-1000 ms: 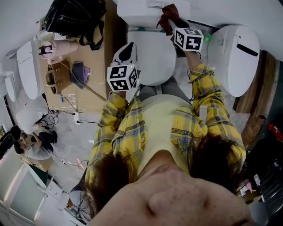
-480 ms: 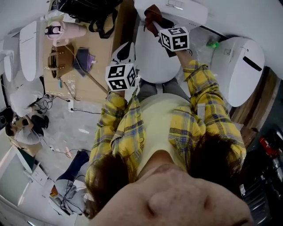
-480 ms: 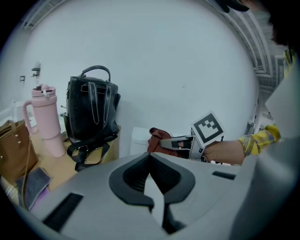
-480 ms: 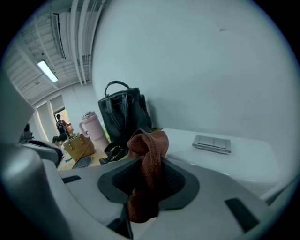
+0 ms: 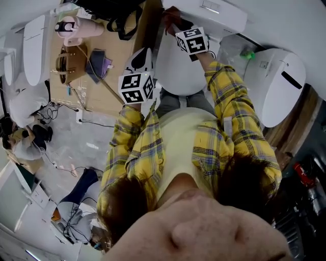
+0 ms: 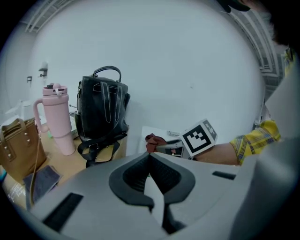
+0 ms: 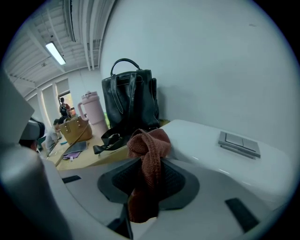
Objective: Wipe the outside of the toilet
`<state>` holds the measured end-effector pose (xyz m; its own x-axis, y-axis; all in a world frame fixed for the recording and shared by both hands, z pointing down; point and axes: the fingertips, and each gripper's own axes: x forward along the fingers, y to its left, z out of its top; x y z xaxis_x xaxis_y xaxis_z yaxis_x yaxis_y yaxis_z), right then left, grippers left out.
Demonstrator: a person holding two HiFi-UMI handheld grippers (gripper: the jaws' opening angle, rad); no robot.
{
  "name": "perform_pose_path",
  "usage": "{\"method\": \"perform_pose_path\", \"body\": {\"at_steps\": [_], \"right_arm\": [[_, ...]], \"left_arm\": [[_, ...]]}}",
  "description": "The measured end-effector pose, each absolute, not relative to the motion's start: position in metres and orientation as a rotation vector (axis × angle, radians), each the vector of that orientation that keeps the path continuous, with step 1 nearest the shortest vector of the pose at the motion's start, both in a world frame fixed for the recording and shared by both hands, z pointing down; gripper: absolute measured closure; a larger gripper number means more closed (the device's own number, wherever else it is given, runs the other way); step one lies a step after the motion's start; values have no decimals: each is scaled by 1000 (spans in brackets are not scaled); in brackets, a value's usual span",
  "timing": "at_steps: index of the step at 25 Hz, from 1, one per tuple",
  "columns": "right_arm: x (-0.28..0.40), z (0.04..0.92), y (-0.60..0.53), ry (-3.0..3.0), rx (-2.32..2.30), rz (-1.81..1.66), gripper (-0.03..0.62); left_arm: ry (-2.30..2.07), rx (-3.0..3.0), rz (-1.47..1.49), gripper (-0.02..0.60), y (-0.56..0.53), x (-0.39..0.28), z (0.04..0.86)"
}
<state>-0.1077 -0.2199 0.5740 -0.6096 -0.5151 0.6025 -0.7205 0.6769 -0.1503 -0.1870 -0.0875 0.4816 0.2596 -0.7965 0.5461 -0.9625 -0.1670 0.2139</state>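
The toilet sits at 12 o'clock. At its tank's left edge, the right gripper pinches a brown cloth. Bare tank top spreads toward 3 o'clock. The left gripper, jaws pressed together on nothing, hangs at the lid's 9 o'clock edge.

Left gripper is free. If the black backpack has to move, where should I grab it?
Probably the top loop handle of the backpack, from above: it arches clear over the upright bag and looks thin enough for the jaws. The left gripper is shut, so open first.
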Motion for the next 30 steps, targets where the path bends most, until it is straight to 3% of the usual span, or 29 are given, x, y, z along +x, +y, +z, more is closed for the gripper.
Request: {"method": "perform_pose_path", "body": {"at_steps": [30], "right_arm": [[100,582,-205,-2126,1406,647,467]], "left_arm": [[-1334,2219,495,580,-123,-94,488]]}}
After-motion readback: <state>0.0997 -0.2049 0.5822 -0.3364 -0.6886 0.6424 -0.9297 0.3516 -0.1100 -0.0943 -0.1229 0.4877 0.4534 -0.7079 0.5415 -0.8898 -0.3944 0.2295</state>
